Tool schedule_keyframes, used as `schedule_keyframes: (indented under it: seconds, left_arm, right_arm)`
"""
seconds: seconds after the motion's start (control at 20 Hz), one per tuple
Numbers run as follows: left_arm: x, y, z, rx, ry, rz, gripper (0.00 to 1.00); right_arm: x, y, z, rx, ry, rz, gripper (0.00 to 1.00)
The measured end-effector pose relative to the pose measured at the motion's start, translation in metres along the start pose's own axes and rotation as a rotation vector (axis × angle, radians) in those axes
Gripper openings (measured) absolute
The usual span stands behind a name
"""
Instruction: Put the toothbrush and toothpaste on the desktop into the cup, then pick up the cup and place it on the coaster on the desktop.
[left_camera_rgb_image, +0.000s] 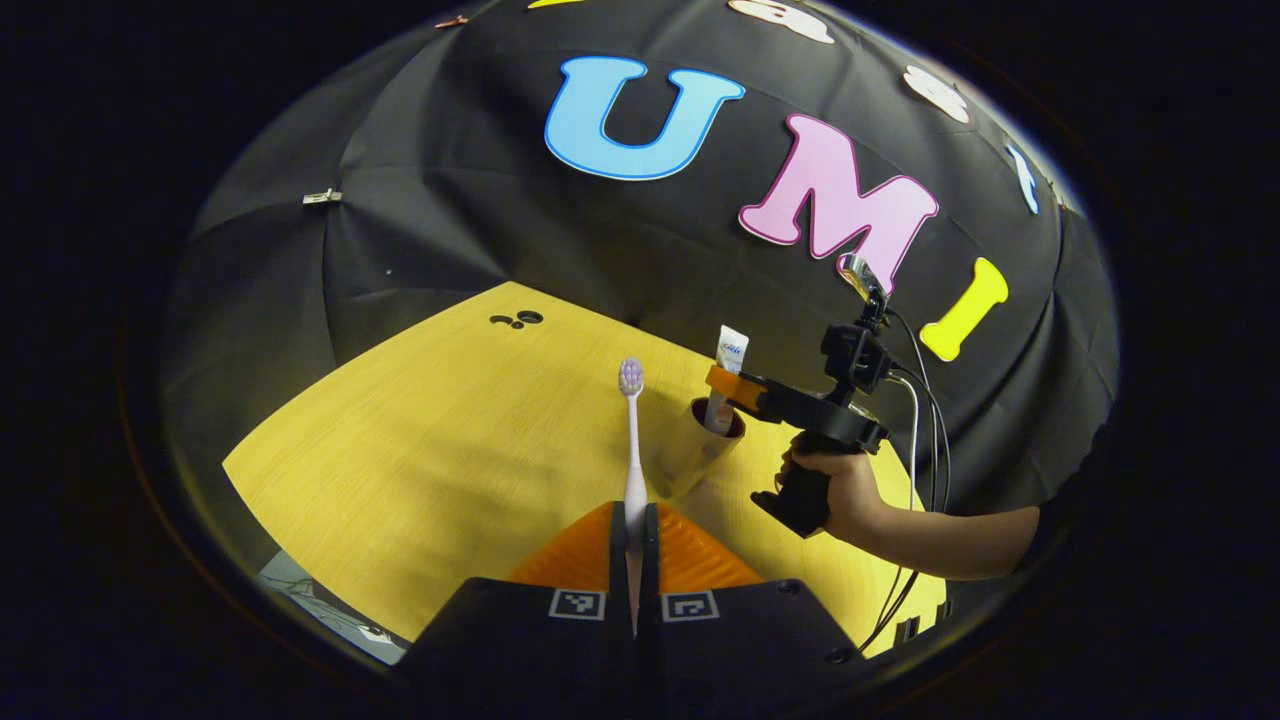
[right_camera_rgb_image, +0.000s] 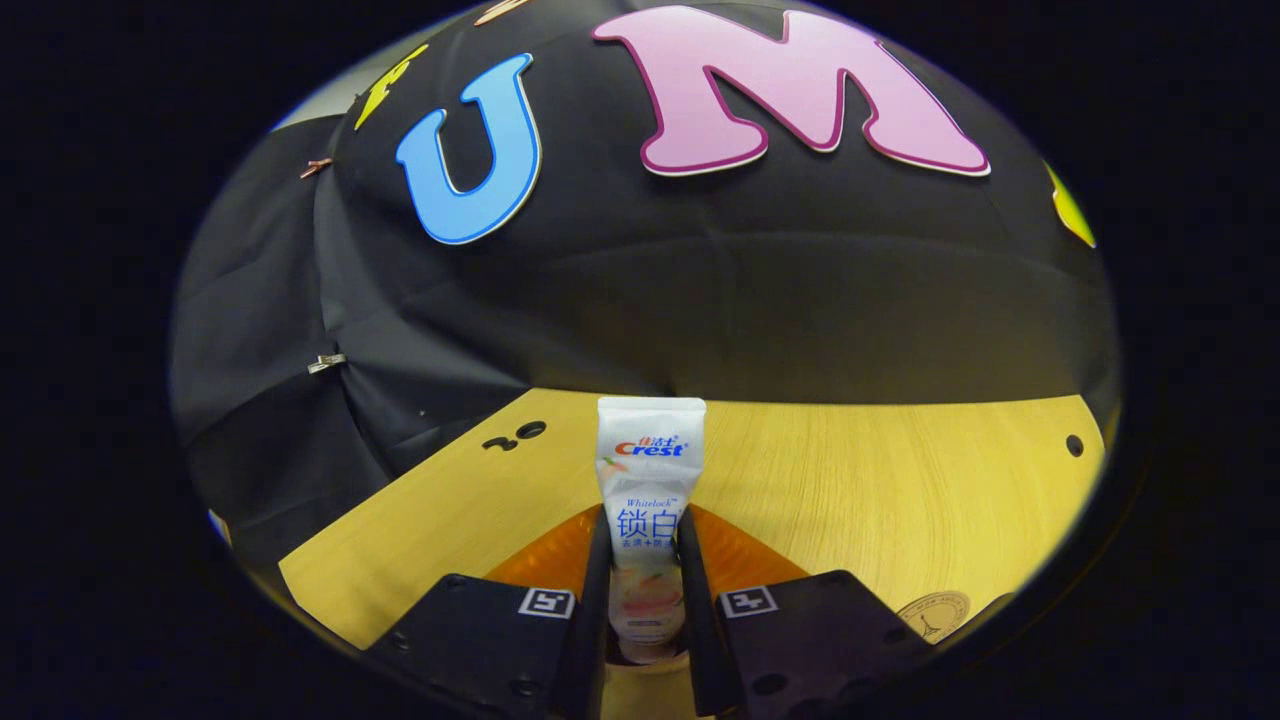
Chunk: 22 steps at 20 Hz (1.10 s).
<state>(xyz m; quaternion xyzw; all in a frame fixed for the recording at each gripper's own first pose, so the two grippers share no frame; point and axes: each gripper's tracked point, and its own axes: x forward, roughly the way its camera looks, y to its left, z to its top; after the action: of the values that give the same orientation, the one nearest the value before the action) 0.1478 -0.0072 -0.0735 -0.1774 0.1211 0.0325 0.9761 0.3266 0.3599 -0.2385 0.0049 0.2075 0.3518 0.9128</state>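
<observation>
In the left gripper view, our left gripper (left_camera_rgb_image: 635, 530) has its fingers clenched on the toothbrush (left_camera_rgb_image: 633, 440), which stands upright with its bristle head on top, above the desk (left_camera_rgb_image: 420, 450). Just beside it sits the cup (left_camera_rgb_image: 700, 445). The right gripper (left_camera_rgb_image: 735, 385), held in a hand (left_camera_rgb_image: 845, 490), grasps the toothpaste (right_camera_rgb_image: 648, 500), whose lower end is inside the cup. The coaster (right_camera_rgb_image: 935, 612) lies to the right in the right gripper view.
</observation>
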Motion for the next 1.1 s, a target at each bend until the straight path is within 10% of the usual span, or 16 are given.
schedule_keyframes:
  seconds: [0.35,1.1]
  left_arm:
    - [0.002,-0.012,-0.005,-0.003,-0.005,-0.019,0.06]
    - [0.082,-0.137,0.084,0.13,-0.167,-0.288,0.06]
  right_arm:
    - [-0.036,0.011,0.012,0.003,-0.004,0.053,0.97]
    - [-0.16,-0.111,0.018,0.093,-0.021,-0.154,0.98]
